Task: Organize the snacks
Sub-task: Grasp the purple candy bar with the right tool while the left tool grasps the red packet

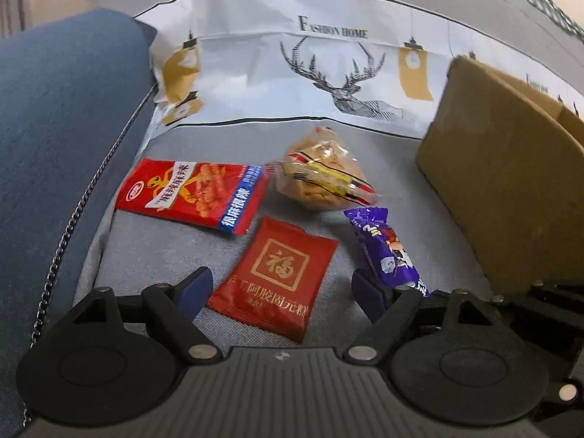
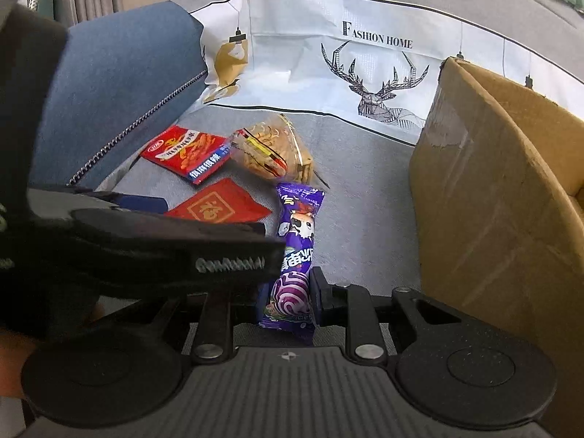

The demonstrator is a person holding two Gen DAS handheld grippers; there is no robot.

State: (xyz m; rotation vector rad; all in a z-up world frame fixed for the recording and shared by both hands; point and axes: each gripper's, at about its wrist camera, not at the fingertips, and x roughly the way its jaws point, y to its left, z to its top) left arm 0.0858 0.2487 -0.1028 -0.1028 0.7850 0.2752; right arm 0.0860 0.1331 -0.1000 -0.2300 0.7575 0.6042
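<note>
left of the cardboard box (image 2: 485,197) lie the long red packet (image 1: 193,195), clear cracker bag (image 1: 323,169), and square red packet (image 1: 275,279) between the left gripper (image 1: 279,292)'s spread jaws. the right gripper (image 2: 286,301) pinches the purple snack (image 2: 297,252). the box's inside is hidden.

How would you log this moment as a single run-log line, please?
left claw: open over red packet | right claw: shut on purple snack bar | cardboard box: at right
</note>
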